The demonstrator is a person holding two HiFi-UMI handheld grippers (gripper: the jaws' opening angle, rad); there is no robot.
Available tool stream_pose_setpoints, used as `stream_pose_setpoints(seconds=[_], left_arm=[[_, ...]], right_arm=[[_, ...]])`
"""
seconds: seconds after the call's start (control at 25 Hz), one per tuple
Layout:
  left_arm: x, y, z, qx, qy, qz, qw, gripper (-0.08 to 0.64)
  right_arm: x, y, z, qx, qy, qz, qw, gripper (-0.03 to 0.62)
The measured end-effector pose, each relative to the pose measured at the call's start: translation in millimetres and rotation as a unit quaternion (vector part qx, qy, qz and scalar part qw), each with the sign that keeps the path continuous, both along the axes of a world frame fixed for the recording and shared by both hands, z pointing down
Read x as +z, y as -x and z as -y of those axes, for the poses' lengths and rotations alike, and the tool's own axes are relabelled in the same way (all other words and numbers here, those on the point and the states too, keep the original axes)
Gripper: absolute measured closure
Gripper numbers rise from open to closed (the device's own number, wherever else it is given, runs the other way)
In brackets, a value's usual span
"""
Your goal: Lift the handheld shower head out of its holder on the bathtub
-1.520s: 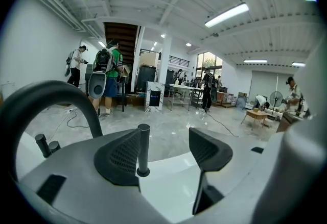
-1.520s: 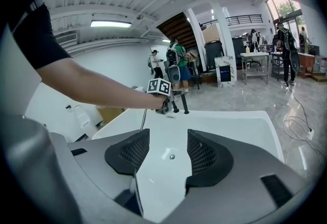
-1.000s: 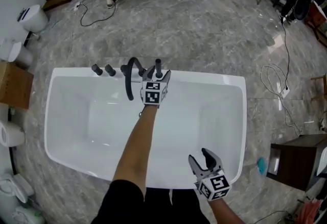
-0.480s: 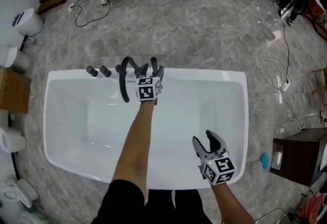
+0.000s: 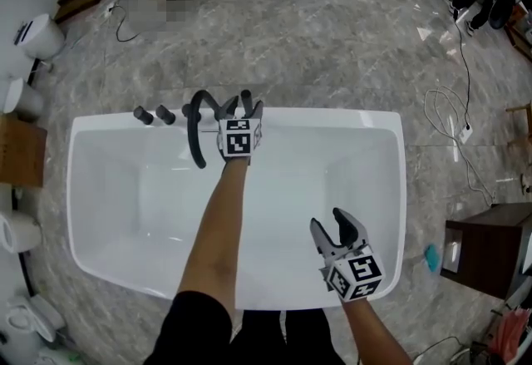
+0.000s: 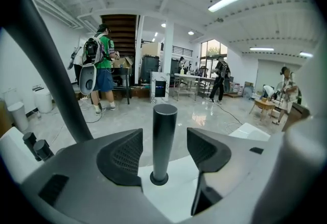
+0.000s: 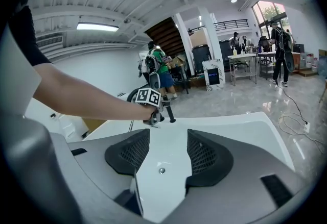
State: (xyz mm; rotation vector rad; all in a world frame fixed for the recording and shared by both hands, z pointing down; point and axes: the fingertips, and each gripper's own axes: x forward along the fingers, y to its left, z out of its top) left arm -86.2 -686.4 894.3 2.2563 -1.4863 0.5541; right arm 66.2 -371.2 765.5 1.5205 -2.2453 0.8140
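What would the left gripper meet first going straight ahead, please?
Probably the upright black shower handle, already between the jaws of the left gripper, which have just been closing without touching it.

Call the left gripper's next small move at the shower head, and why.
Probably finish closing the left gripper on the handheld shower head, before any lift. Its upright dark handle stands between the pads with a gap on each side; the jaws have just been closing slightly but don't press it yet, and it sits in its holder on the bathtub.
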Motion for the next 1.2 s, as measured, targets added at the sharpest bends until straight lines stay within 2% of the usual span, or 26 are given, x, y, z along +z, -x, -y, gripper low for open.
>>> stream_pose_setpoints(seconds=[0.12, 0.16, 0.36, 0.6, 0.84, 1.04, 1.2], left_arm=[[3, 9, 7, -0.019, 0.005, -0.011, 0.9998, 0.329], [4, 10, 10, -0.018, 0.006, -0.011, 0.9998, 0.363], [1, 3, 11, 0.009, -0.009, -0.005, 0.9999, 0.423], [-2, 0, 9, 0.010, -0.004, 0.004, 0.9999, 0.426], [-46, -18, 6, 0.046, -0.031, 0.026, 0.9981, 0.428], [-110, -12, 13, 0.018, -0.049, -0.001, 0.9986, 0.427], [-158, 8, 11, 0.002, -0.056, -0.002, 0.9984, 0.428]], right_arm=[[7, 9, -11, -0.007, 0.008, 0.004, 1.000, 0.379], [9, 10, -15, -0.010, 0.011, 0.003, 1.000, 0.379], [12, -2, -33, -0.005, 0.022, -0.009, 1.000, 0.379], [11, -22, -38, 0.015, 0.021, -0.024, 0.999, 0.379], [-8, -36, -38, 0.047, 0.010, -0.018, 0.999, 0.379], [-39, -35, -41, 0.044, -0.007, -0.011, 0.999, 0.379], [-68, -34, -51, 0.045, -0.013, -0.009, 0.999, 0.379]])
